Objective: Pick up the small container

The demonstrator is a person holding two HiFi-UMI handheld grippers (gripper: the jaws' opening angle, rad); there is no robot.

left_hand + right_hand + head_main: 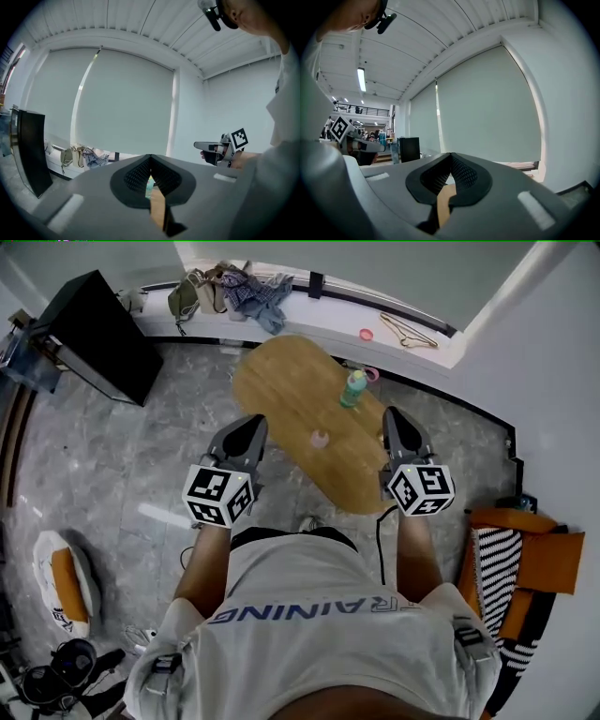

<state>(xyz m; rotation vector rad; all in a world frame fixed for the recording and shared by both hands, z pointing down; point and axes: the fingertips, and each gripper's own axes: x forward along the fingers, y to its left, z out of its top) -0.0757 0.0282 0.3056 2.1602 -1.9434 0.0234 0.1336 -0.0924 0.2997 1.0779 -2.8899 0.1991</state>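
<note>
- The oval worktop [281, 381] is not very big, and it has no lip round its edge. I think a hard bump could send things sliding off onto the floor [112, 456].
- The left gripper [249, 426] and the right gripper [394, 418] both have their jaws shut tight with nothing in them. If they reach in shut, they will only poke the thing and push it away. One has to open first.
- The green bottle [353, 388] is tall and thin, so it would tip over easily. It stands near the small container, a bit further back and to the right. A gripper that reaches too far could knock it down.
- The small container [321, 438] sits on the worktop between the two grippers and touches neither. It looks tiny and light, so a crooked pinch could make it pop out or roll.
- The floor is grey, shiny and looks like stone.
- The worktop is smooth, light brown wood.
- The grippers are hard grey plastic with pointy noses. Their inside pads are black and bumpy like a net.
- The bottle is round and green with a paler top.
- The container is pale pink, short and round. It is too small to tell what it is made of.
</note>
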